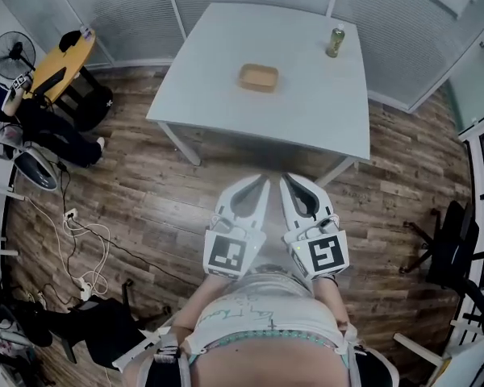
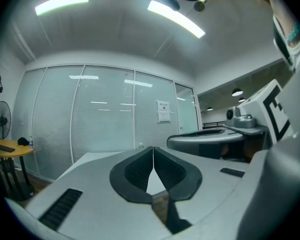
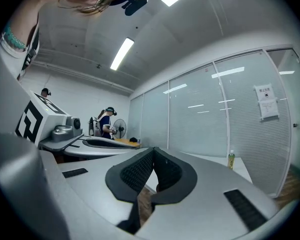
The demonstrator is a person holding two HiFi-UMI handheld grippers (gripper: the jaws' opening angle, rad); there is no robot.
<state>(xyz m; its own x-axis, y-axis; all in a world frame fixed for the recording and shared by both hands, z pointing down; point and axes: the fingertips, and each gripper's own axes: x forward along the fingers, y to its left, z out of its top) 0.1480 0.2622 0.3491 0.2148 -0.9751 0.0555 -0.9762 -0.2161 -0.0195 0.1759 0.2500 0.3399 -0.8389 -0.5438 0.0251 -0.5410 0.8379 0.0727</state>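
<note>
Over on the left, a round yellow table (image 1: 64, 59) and a fan (image 1: 12, 53) stand against the glass wall, with cables (image 1: 89, 248) trailing over the wooden floor in front of them. The person stands well back from the white table (image 1: 218, 55) and holds both tools close to the body, side by side and pointing toward it.

The left gripper (image 1: 259, 185) has its dark pads pressed together at the tips, with nothing between them; its own view shows only floor and table edge through the small gap below the tips. On the table, well apart from both tools, a shallow brown tray (image 1: 258, 77) lies near the middle and looks empty.

The right gripper (image 1: 287, 182) is also pressed together on nothing, its pads meeting at the tips in its own view. Further right, near the table's far corner, a small bottle (image 1: 335, 42) stands upright, well clear of the tray.

As I judge it, nothing has been handled yet: both tools are empty, neither is over the table, and the tray and bottle sit untouched
</note>
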